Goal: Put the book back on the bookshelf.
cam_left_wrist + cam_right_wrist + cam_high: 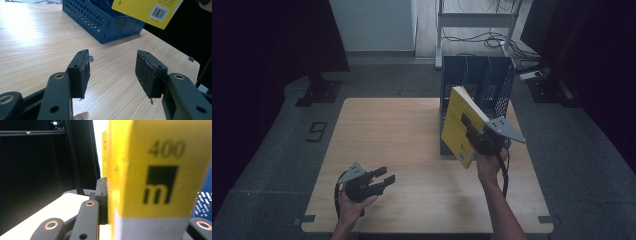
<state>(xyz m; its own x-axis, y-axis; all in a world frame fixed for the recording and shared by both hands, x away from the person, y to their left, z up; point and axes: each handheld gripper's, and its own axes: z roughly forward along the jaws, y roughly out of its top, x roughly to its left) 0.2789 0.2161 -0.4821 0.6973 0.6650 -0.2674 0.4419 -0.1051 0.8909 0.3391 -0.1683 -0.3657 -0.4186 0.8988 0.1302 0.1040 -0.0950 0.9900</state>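
My right gripper (472, 131) is clamped on the yellow book (459, 127), one jaw flat against its cover and the spine close up in the right gripper view. I hold the book tilted off the wooden table (387, 145), just in front of the blue file rack (484, 80). My left gripper (384, 179) hangs low over the table well to the book's left, jaws spread with nothing between them. From it, the rack (105, 22) sits ahead, the book's barcode corner (150, 10) above.
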